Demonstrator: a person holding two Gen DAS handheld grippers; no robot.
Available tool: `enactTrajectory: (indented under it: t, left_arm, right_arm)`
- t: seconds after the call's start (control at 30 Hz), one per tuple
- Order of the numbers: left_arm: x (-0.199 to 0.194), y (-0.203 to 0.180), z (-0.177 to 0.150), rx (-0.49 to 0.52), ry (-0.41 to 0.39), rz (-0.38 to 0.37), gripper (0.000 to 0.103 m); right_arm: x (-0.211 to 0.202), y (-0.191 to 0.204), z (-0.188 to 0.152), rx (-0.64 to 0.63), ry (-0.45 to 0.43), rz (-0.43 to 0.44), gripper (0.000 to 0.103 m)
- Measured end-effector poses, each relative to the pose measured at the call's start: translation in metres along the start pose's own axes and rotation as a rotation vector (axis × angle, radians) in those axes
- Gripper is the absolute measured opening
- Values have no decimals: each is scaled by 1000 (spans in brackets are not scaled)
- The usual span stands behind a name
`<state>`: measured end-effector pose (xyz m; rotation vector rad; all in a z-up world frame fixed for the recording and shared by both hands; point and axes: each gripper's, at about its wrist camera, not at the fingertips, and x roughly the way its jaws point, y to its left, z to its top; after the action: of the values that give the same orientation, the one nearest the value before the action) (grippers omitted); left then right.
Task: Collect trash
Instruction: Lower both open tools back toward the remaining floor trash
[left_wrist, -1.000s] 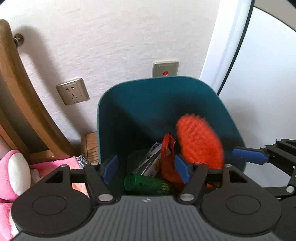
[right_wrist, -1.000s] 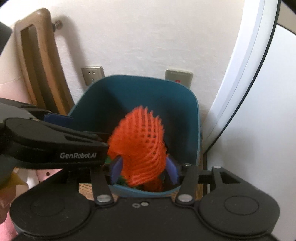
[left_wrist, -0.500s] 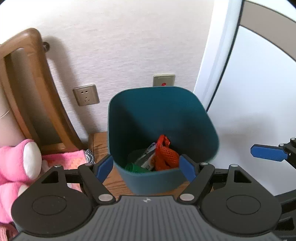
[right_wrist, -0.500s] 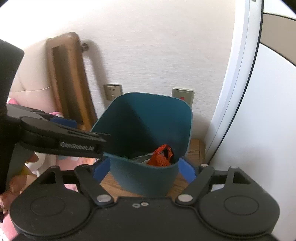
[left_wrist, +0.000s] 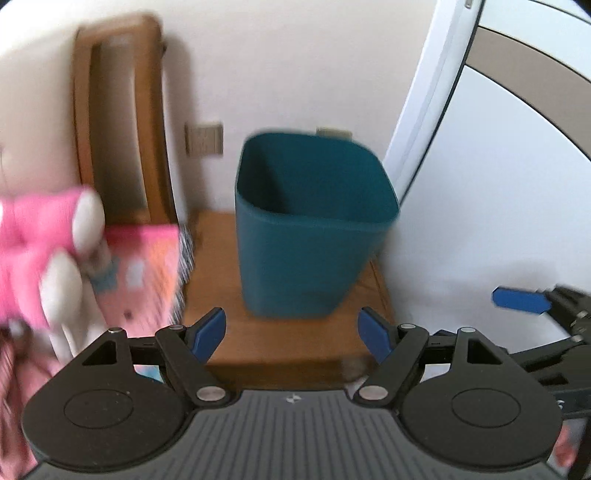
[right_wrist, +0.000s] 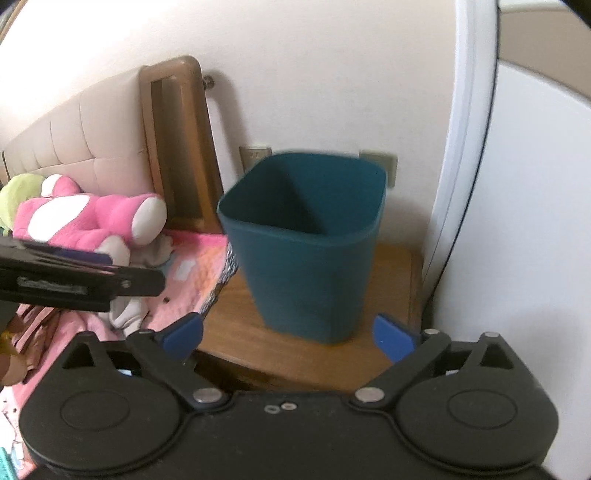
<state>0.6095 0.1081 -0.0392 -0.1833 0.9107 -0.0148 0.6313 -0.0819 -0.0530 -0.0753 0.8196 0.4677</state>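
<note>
The teal bin (right_wrist: 306, 243) is seen upright on the wooden bench (right_wrist: 391, 273), light and stiff, best taken by its rim, while left gripper (left_wrist: 291, 332) is spread empty and right gripper (right_wrist: 288, 334) is opening empty.

You are in a home bedroom: a padded headboard (right_wrist: 70, 136) in a wooden frame, a pink plush toy (right_wrist: 85, 218) on a pink bedspread (right_wrist: 195, 277), a wooden nightstand (right_wrist: 391, 280) beside the bed, and wall sockets (left_wrist: 204, 138).
</note>
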Motion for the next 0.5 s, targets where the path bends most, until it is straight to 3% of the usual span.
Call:
enactTrajectory:
  t: [0.17, 0.5]
  left_arm:
    - [12, 19, -51, -25, 53, -20, 79]
    - [101, 70, -184, -77, 224, 44, 79]
  right_arm:
    - [10, 3, -58, 56, 59, 4, 101]
    - [74, 9, -200, 148, 189, -12, 102]
